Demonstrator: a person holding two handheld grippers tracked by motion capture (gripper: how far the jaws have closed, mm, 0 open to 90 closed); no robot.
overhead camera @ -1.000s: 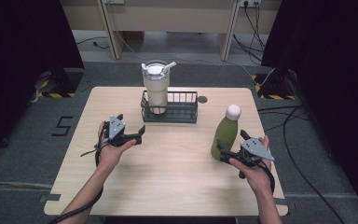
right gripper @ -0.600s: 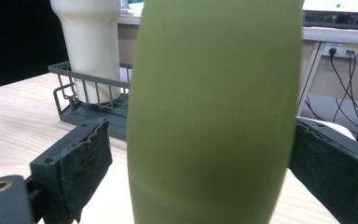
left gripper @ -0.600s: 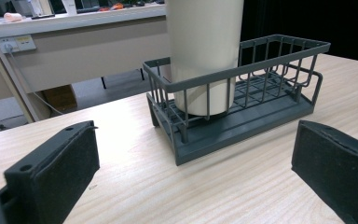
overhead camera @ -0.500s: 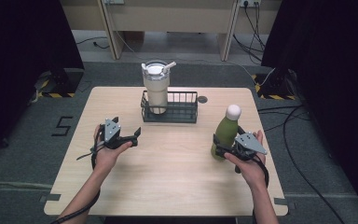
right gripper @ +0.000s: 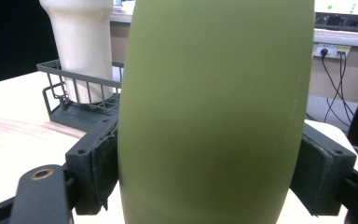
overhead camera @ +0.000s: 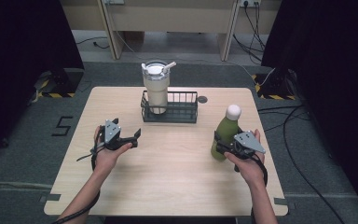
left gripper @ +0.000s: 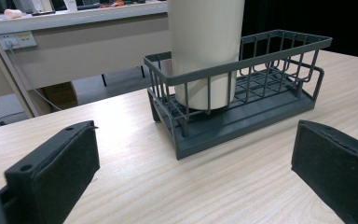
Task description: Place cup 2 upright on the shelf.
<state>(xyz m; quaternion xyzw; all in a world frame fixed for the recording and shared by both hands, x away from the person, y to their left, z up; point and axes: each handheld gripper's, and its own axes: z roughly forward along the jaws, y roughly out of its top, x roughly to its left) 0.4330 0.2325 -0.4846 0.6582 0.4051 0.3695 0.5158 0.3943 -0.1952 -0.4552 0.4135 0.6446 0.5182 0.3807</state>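
Bottle: a tall, smooth olive-green bottle with a rounded white cap (overhead camera: 225, 132) stood upright near the right front edge of the pale wooden table (overhead camera: 177, 182), its long axis vertical.
Right gripper: the right gripper (overhead camera: 224, 148) had its black jaws against the bottle's lower body from either side; in the right gripper view the padded faces (right gripper: 103, 170) pressed on the green wall (right gripper: 214, 112) with no gap showing, so it looked clamped on the bottle.
Left gripper: the left gripper (overhead camera: 134, 135) was held low over the table's left half, jaws spread wide and holding nothing, its black pads (left gripper: 53, 179) far apart in the left gripper view.
Rack: a dark grey wire rack with a solid base (overhead camera: 182, 112) sat at the middle of the table's far side, its long axis running left to right.
Tumbler: a cream-coloured tall tumbler with a lid and straw (overhead camera: 156, 88) stood upright in the rack's left end, leaving the right end free.
Key relation: from the clamped bottle, the rack's free end lay forward and to the left, near but apart; the right hand (overhead camera: 248, 165) was the nearer one to it.
Judged next step: the bottle probably had to be lifted clear of the rack's rim and kept vertical to go down beside the tumbler.
Risk: a tilt on the way could knock the bottle against the wire wall or the tumbler.
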